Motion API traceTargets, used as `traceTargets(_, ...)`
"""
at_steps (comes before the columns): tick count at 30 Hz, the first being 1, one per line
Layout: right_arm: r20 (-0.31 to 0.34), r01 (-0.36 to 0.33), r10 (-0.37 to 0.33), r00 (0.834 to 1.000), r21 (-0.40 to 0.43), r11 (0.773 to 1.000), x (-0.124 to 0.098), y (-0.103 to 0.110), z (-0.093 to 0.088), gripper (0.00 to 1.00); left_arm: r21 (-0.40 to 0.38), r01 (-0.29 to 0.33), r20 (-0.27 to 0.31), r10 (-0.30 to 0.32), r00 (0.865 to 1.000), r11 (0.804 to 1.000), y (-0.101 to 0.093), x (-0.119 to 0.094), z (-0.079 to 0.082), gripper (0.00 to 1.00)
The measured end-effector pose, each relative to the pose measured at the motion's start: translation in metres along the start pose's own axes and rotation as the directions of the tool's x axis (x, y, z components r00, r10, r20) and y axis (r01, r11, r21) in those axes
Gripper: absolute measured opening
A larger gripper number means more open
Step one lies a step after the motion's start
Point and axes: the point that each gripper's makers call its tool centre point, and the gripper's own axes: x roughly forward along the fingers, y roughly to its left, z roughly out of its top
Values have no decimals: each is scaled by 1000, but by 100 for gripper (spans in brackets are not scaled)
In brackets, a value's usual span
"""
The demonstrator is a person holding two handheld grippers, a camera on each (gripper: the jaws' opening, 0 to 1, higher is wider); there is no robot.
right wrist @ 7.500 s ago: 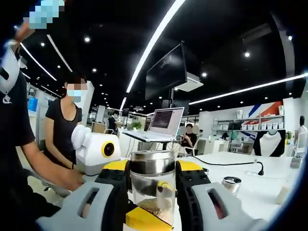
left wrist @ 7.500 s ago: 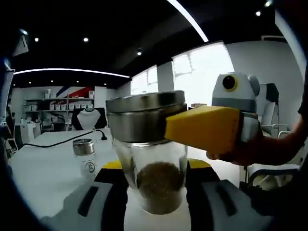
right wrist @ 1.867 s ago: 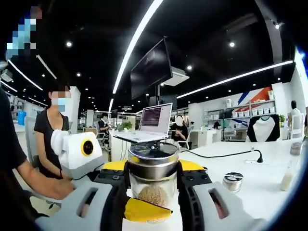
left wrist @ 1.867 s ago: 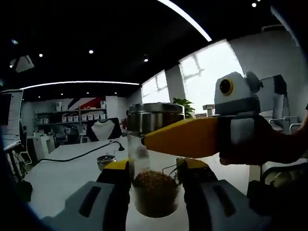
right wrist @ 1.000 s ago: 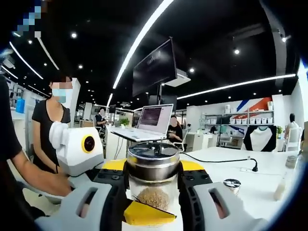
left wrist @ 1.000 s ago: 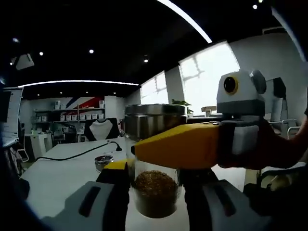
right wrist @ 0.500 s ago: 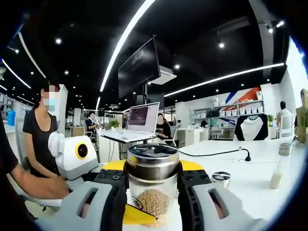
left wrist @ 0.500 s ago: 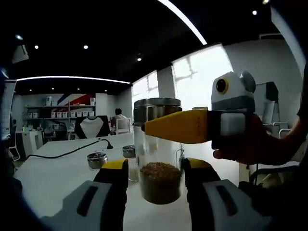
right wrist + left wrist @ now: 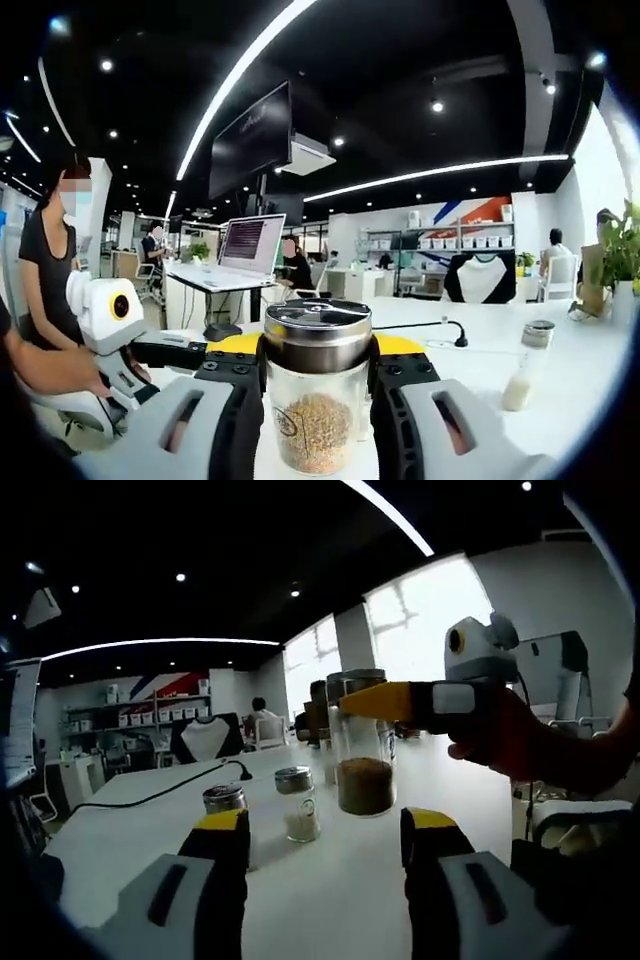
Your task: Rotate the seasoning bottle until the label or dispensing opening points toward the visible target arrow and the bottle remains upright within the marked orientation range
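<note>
Left gripper view: left gripper (image 9: 322, 832) jaws spread wide, nothing between them, low over the white table (image 9: 330, 890). Seasoning bottle (image 9: 362, 745) stands upright farther out on the table, right gripper (image 9: 385, 701) clamped on its steel lid. Two small shakers (image 9: 296, 803) stand nearer, to the left.

Right gripper view: right gripper (image 9: 316, 380) closed on the seasoning bottle (image 9: 314, 400) just under the lid, bottle upright, brown granules at the bottom. Left gripper (image 9: 190, 352) sits off to the left, apart.
</note>
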Motion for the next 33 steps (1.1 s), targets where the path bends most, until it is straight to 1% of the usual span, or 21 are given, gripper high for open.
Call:
traceTargets(5,0,25,-25,1000,6,1000,-4,-21,-2,38,-18,-11,4,11,1000,1000,4,-2,0,69)
traceTargets(8,-3,33,-33,999,10,999,-5,-32,-6,38,-25,-14,4,14,1000,1000,6,-2,-1,76)
traceTargets(10,-11,44,-44,999,16,999,-5,-43,-11,38,-19,-16,-5,16,1000,1000,8,-2,-4,79)
traceTargets(12,-20,51,-50,999,24,998,-6,-51,-15,38,-29,-27,-7,27,1000,999,10,-3,-6,81)
traceTargets(14,-27,59,-58,998,26,998,-6,-60,-20,38,-46,-31,-4,31,1000,998,13,-3,-7,86)
traceTargets(18,-27,70,-69,997,35,997,-8,-73,-26,38,-53,-48,-15,47,999,997,17,-3,-10,93)
traceTargets(21,-29,82,-81,996,49,995,-7,-84,-32,38,-79,-39,-23,37,999,996,15,-3,-12,92)
traceTargets(23,-33,86,-85,996,49,995,-6,-88,-35,38,-85,-38,-20,36,999,996,15,-3,-12,93)
traceTargets(26,-41,88,-86,995,38,995,-4,-92,-41,38,-69,-36,-32,34,999,997,14,-3,-14,93)
traceTargets(30,-46,93,-92,995,37,995,-2,-96,-46,38,-71,-36,-34,34,999,997,15,-3,-15,93)
traceTargets(33,-58,104,-104,993,2,995,2,-100,-52,38,-68,-40,-43,37,998,997,15,-4,-18,93)
